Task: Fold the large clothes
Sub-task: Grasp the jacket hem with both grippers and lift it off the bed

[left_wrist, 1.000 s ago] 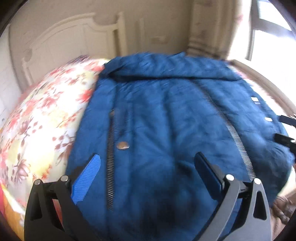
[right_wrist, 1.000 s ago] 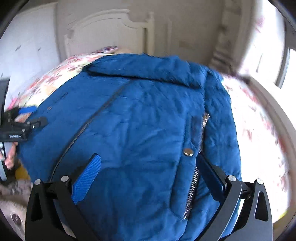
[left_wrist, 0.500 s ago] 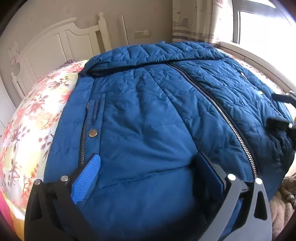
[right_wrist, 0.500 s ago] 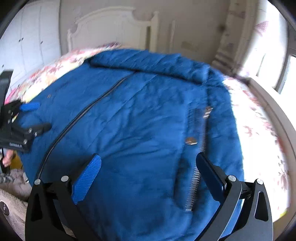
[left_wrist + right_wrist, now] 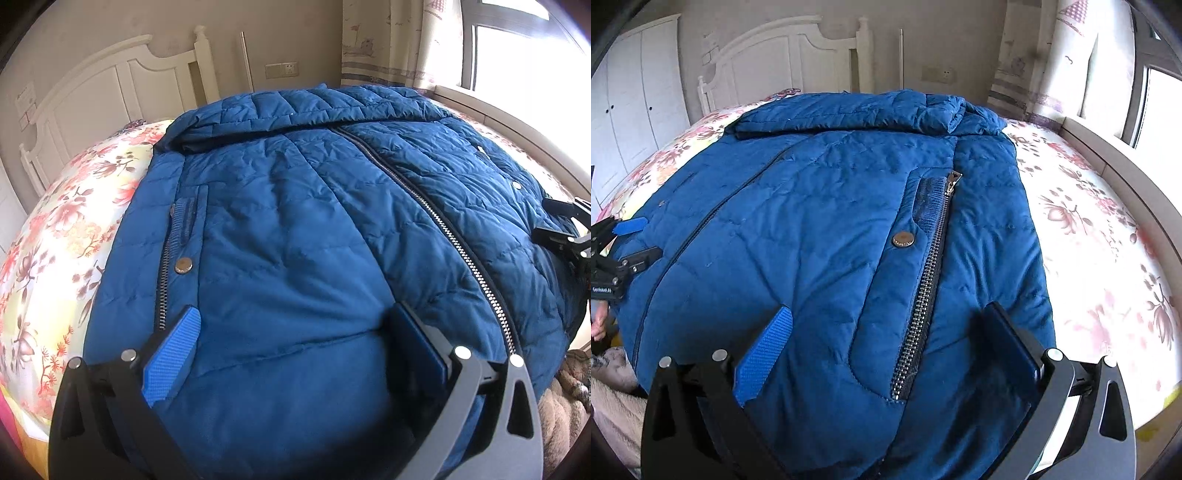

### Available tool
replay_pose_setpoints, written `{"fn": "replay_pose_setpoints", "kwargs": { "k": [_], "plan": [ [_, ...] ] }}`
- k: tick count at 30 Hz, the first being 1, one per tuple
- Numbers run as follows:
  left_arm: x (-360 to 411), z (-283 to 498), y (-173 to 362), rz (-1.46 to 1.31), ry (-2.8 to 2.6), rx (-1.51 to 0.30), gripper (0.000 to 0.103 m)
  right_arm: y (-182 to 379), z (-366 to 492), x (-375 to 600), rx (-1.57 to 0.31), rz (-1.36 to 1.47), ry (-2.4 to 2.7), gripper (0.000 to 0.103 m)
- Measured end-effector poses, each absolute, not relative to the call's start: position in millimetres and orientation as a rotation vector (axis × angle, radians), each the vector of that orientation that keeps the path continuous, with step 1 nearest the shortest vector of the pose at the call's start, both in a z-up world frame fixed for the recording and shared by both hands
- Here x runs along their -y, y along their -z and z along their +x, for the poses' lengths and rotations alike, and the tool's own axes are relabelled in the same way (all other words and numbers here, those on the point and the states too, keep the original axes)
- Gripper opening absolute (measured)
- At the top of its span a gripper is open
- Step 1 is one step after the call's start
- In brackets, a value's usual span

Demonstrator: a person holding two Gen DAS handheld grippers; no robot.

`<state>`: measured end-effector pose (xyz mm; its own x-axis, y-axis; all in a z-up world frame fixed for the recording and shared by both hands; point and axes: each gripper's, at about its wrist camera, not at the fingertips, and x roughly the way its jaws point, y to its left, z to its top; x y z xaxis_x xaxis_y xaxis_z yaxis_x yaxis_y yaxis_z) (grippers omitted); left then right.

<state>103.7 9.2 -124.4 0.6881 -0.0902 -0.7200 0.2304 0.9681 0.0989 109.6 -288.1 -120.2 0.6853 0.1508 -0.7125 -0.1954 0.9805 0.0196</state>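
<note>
A large blue quilted jacket (image 5: 295, 229) lies front-up on the bed, zipped, with its collar toward the headboard. My left gripper (image 5: 295, 350) stands open over the jacket's near hem, left of the centre zipper (image 5: 443, 229), with fabric between its wide-spread fingers. My right gripper (image 5: 886, 347) is open too, at the hem astride the pocket zipper (image 5: 923, 295) on the jacket (image 5: 812, 229). Each gripper shows in the other's view: the right gripper (image 5: 565, 229) at the jacket's right edge, the left gripper (image 5: 620, 243) at its left edge.
A floral bedsheet (image 5: 62, 236) (image 5: 1089, 229) covers the bed on both sides of the jacket. The white headboard (image 5: 110, 92) stands behind, a window (image 5: 517, 55) with a curtain at right, white wardrobes (image 5: 635, 96) at left. Fuzzy brown fabric (image 5: 561, 410) lies below the bed's near edge.
Both grippers have come closer and lower over the jacket's near hem and the views have steadied. The fingers stay spread wide. The jacket lies as before.
</note>
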Motion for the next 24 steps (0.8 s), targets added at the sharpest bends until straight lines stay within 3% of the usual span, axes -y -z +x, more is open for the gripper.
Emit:
{"fn": "replay_pose_setpoints", "kwargs": {
  "k": [5, 10, 15, 24],
  "plan": [
    [-13.9, 104.0, 120.1, 0.188, 0.196, -0.823, 0.101, 114.4, 111.1, 287.8, -0.846, -0.067, -0.172, 0.098],
    [-85.7, 79.0, 98.6, -0.044, 0.11, -0.746, 0.101, 97.0, 86.3, 328.5, -0.787, 0.056, -0.115, 0.098],
    [-157.6, 52.9, 119.3, -0.276, 0.088, -0.785, 0.098, 103.8, 59.8, 372.1, -0.813, 0.176, -0.145, 0.098],
    [-161.2, 27.0, 158.9, -0.391, 0.208, -0.818, 0.098, 144.8, 30.6, 397.2, -0.892, 0.383, -0.354, 0.091]
  ]
}}
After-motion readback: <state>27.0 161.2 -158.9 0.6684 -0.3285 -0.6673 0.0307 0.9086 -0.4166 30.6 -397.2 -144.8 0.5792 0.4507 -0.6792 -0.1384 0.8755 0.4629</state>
